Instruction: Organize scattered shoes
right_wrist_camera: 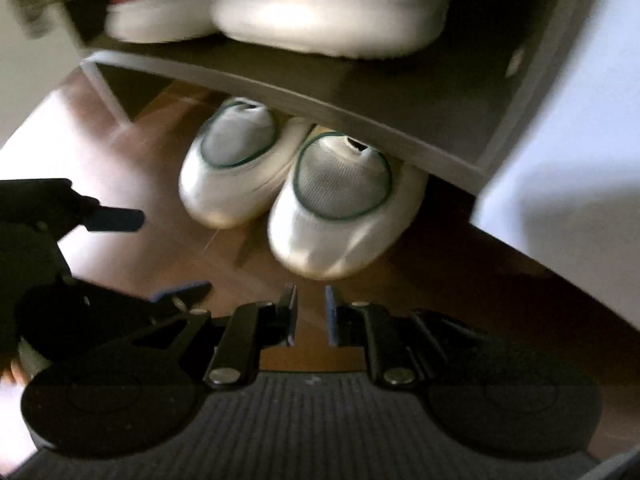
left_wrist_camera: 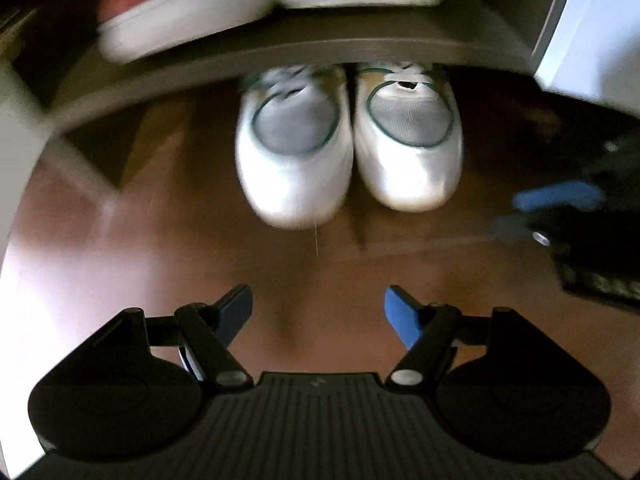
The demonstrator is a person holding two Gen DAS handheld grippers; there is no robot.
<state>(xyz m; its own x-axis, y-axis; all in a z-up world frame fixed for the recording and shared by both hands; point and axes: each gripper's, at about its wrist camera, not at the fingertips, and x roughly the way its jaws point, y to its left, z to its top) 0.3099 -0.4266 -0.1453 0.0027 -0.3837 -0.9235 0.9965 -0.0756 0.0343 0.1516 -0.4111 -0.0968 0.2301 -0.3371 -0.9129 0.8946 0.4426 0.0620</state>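
- the left gripper (left_wrist_camera: 318,312) is hanging with its blue pads spread wide and nothing between them, pointing down at bare floor short of the shoes; it looks released because its part of the placing seems done.
- the left white shoe (left_wrist_camera: 294,156) and the right white shoe (left_wrist_camera: 408,144) are sitting side by side, nearly touching, rounded ends toward the camera and far ends tucked under the shelf (left_wrist_camera: 280,60), which reads as a pair lined up on purpose.
- on that shelf the pink-and-white shoes (left_wrist_camera: 180,12) are resting together, blurred.
- the right gripper (right_wrist_camera: 311,316) is showing only a narrow slit between its pads, gripping nothing, just in front of the pair.
- the wooden floor (left_wrist_camera: 140,240) is glossy reddish-brown and catching light; a pale cabinet wall (right_wrist_camera: 560,160) is standing to the right of the shelf.
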